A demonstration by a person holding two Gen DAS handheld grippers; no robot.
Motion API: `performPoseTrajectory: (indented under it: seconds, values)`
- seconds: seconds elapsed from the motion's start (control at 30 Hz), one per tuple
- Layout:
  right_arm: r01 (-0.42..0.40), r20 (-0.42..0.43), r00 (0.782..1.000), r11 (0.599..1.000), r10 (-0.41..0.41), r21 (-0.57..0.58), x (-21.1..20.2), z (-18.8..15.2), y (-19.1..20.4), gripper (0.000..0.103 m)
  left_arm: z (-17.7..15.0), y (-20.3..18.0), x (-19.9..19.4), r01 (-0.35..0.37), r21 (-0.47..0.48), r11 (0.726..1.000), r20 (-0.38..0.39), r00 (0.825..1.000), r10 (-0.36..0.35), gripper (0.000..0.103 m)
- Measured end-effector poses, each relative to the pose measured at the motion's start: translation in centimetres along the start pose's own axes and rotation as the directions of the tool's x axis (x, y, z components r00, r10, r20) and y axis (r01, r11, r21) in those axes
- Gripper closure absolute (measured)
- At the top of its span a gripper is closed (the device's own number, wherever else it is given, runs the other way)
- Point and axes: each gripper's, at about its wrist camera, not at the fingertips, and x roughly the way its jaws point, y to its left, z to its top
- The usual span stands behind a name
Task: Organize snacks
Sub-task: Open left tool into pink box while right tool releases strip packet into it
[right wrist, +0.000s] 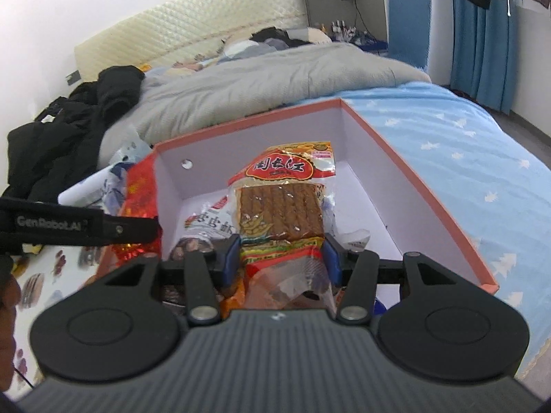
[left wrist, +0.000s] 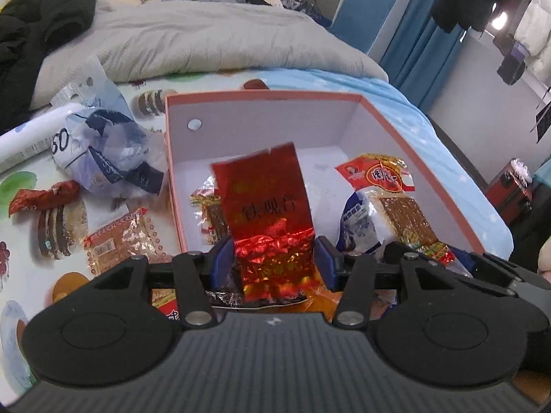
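Red foil packet [left wrist: 272, 213] pinched in my left fingers [left wrist: 275, 265], tofu pack [right wrist: 282, 206] pinched in my right fingers [right wrist: 282, 258], both over the box [left wrist: 430, 158] on the bed. Next, I judge: lower, spread, drop both inside.

**Two wrist cams, same box**

Both fisheyes sit right behind their own fingers, tilted down and looking up the bed [left wrist: 213, 34] toward the headboard [right wrist: 193, 27]. Left cam is close over the box's [left wrist: 261, 94] near-left corner; right cam sits nearer its right side. Both share the box [right wrist: 413, 172], the grey duvet [right wrist: 275, 79] and the blue curtains [right wrist: 482, 34].
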Motion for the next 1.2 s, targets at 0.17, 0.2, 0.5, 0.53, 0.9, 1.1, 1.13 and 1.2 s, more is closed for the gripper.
performPoseTrajectory:
  seconds: [0.17,0.2,0.5,0.53,0.9,1.1,1.13,1.2]
  values:
    - [0.0,-0.02,1.0,0.999,0.001,0.038,0.5,0.4,-0.5,0.033,0.0,0.1,-0.8,-0.009,-0.012,1.0,0.03,0.999,0.009,0.033]
    - [-0.005,-0.011,1.0,0.999,0.005,0.046,0.3,0.5,-0.6,0.028,-0.1,0.2,-1.1,-0.013,-0.019,1.0,0.043,0.999,0.014,0.03]
    - [-0.013,0.028,1.0,0.998,0.012,0.054,-2.7,0.1,-0.2,0.027,-1.5,0.1,-6.0,-0.036,-0.018,0.999,0.104,0.994,0.038,0.03]
    - [-0.019,0.034,0.999,0.998,0.018,0.054,-3.3,-0.1,-0.1,0.027,-1.8,0.0,-6.8,-0.035,-0.017,0.999,0.114,0.993,0.037,0.03]
    - [-0.086,0.106,0.991,0.996,0.084,0.012,-10.0,-2.2,2.6,0.027,-6.7,0.4,-14.9,-0.049,-0.034,0.998,0.19,0.98,0.054,0.03]
    - [-0.124,0.119,0.985,0.992,0.123,0.0,-12.3,-3.5,4.4,0.027,-9.0,1.4,-18.4,-0.068,-0.039,0.997,0.212,0.974,0.075,0.03]
    - [-0.131,0.124,0.984,0.991,0.131,-0.005,-12.8,-3.6,4.7,0.027,-9.3,1.5,-18.9,-0.073,-0.042,0.996,0.216,0.973,0.08,0.03]
    - [-0.136,0.13,0.982,0.991,0.137,-0.017,-13.5,-3.9,5.3,0.027,-10.0,1.9,-19.8,-0.074,-0.043,0.996,0.227,0.971,0.082,0.03]
